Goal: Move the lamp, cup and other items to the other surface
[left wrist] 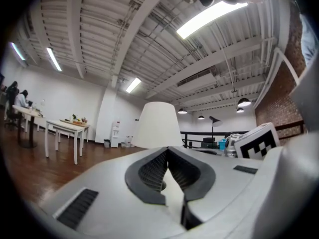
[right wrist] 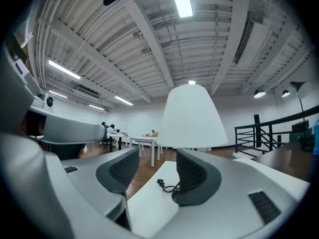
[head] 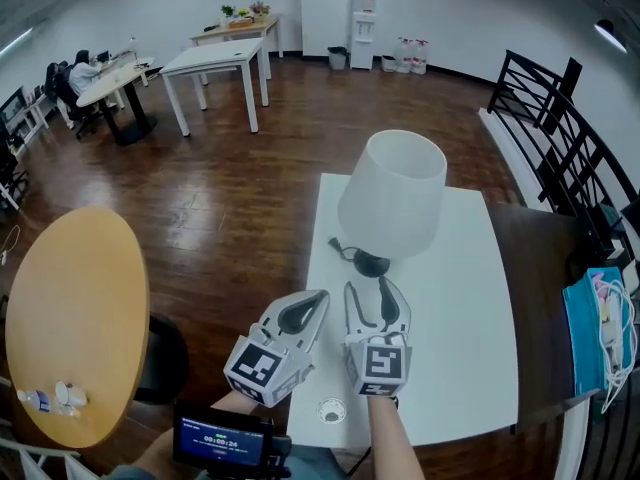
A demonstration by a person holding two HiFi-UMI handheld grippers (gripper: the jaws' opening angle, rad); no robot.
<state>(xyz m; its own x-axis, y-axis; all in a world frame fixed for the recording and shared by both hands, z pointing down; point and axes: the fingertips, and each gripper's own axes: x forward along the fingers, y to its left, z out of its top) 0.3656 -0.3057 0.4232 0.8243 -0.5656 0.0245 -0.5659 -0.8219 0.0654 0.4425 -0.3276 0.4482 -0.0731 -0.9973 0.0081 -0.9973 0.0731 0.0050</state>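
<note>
Left tongs [head: 320,298]: shut tip to tip, empty, over near edge of white desk [head: 460,308]. Right tongs [head: 366,290]: jaws apart, nothing btwn them, just short of lamp [head: 392,196] base. Lamp upright on desk, cord [head: 345,251] beside base.

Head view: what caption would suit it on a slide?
Left gripper shut, right gripper open, both facing a white lamp on a white table.
</note>
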